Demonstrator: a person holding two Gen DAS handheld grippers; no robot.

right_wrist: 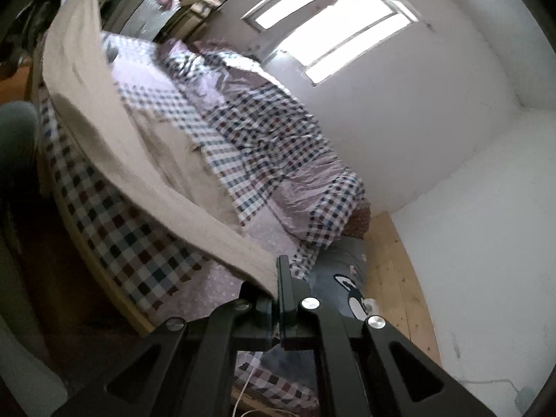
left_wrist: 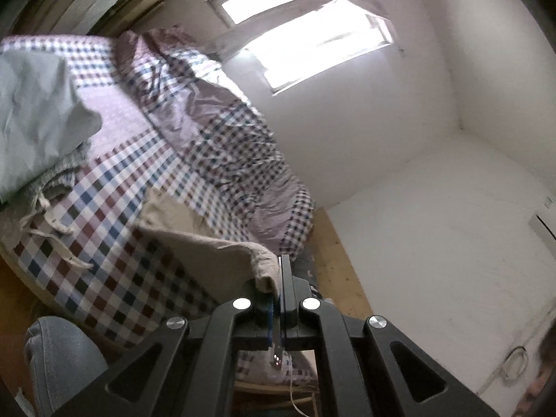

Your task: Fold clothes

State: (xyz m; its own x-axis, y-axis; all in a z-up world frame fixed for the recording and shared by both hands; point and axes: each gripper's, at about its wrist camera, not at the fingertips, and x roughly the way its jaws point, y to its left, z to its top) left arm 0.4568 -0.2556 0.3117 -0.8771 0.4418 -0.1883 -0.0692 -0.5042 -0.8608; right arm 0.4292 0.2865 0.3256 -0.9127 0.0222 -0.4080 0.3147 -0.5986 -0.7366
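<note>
A beige garment [left_wrist: 212, 253] stretches over the checked bed [left_wrist: 114, 250]. My left gripper [left_wrist: 279, 278] is shut on one edge of it, the cloth bunched between the black fingers. In the right wrist view the same beige garment [right_wrist: 114, 146] runs as a long lifted band from the upper left down to my right gripper [right_wrist: 278, 278], which is shut on its other edge. Part of the garment still sags onto the bed between the two grips.
A pale green garment [left_wrist: 34, 114] lies on grey knitwear [left_wrist: 52, 180] at the bed's left. A rumpled checked quilt [left_wrist: 215, 132] runs along the wall side. Wooden floor [right_wrist: 392, 278], white walls and a bright window [left_wrist: 305, 31] lie beyond. Blue penguin-print cloth [right_wrist: 347, 288] lies by the bed's foot.
</note>
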